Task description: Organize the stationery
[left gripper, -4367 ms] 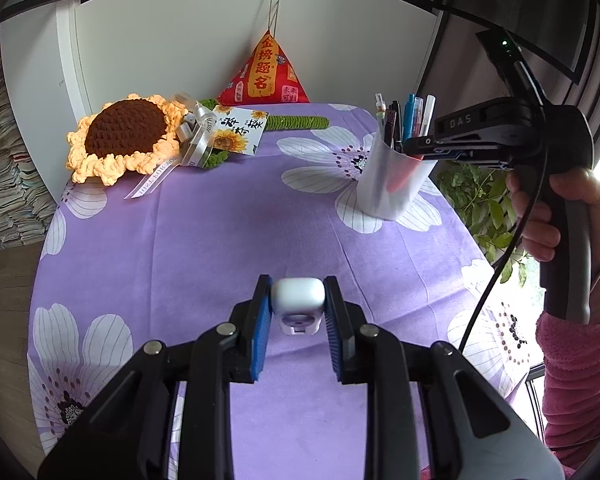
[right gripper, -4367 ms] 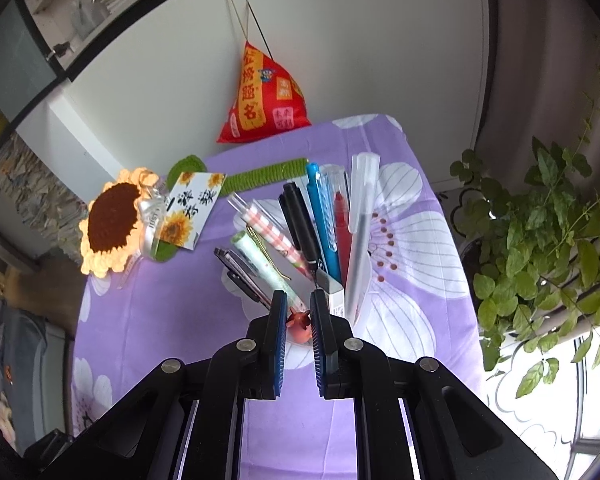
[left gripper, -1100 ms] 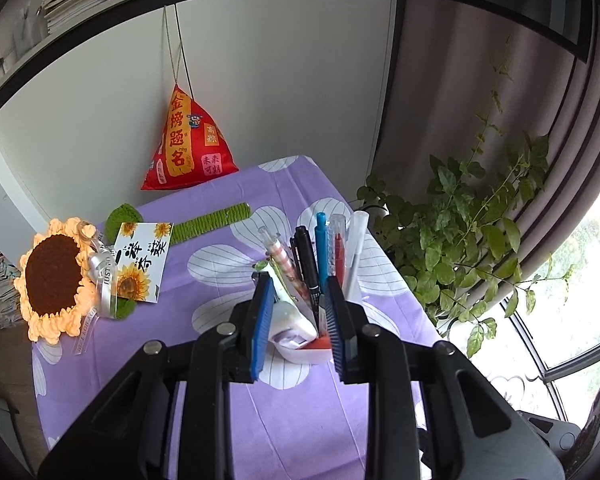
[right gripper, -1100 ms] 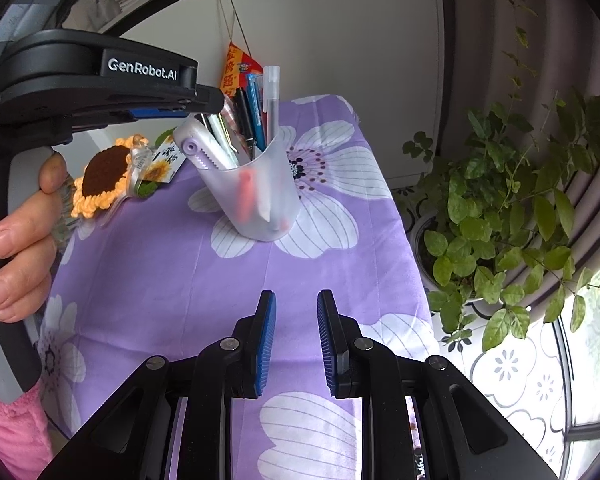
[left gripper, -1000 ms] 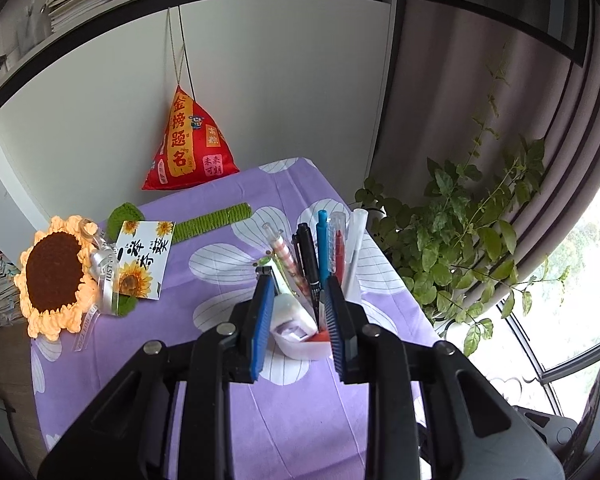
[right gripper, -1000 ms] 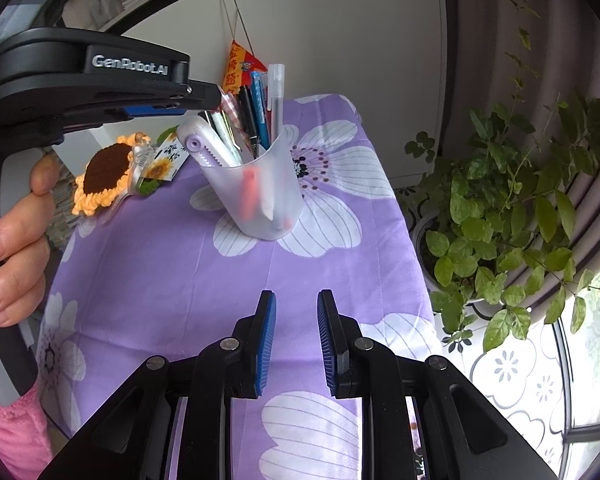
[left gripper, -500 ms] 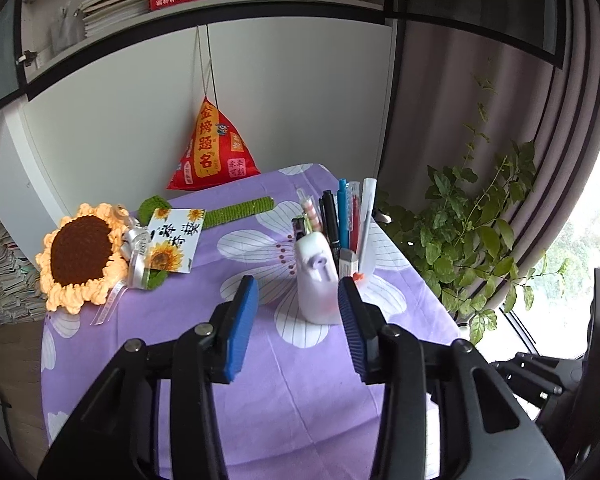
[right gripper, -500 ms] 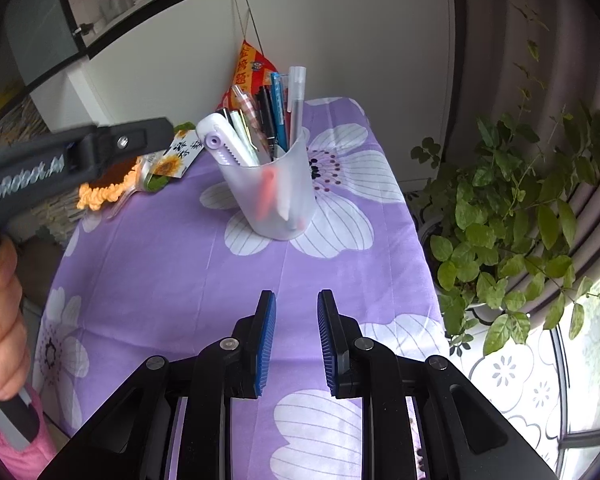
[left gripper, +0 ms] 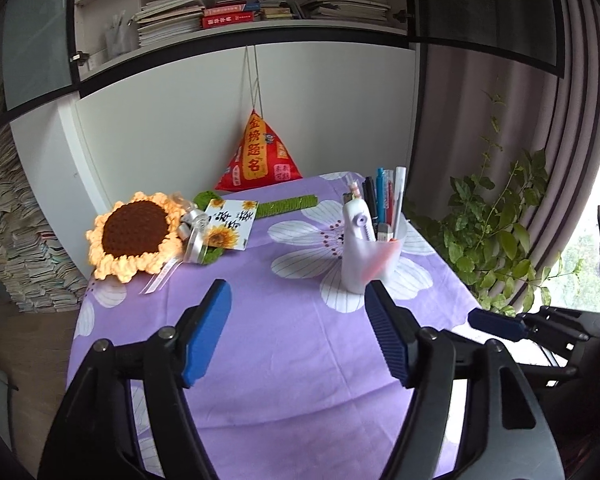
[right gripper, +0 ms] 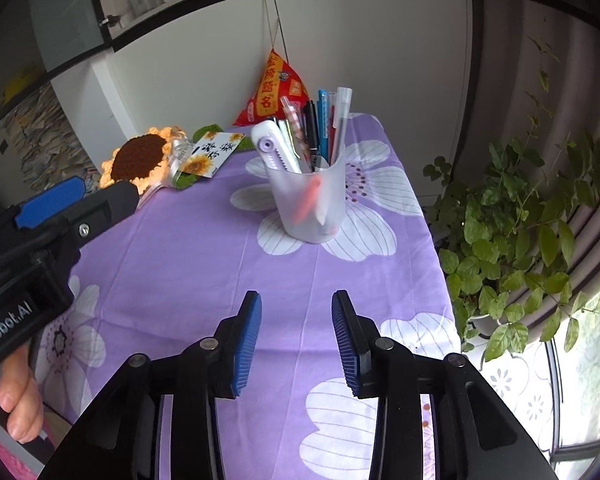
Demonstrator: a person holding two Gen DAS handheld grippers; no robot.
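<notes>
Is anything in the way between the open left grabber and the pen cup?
Nothing visible. Only bare purple tablecloth lies between the left gripper and the pen cup. The crochet sunflower and card sit off to the left side.

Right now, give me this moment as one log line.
left gripper: open, empty | right gripper: open, empty | correction tape: in pen cup | table: no loose stationery seen

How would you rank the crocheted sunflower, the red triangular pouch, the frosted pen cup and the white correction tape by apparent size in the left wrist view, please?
1. Crocheted sunflower and red triangular pouch: look alike, and the pouch sits farther back, so unranked.
2. Frosted pen cup.
3. White correction tape, partly hidden inside the cup.
</notes>
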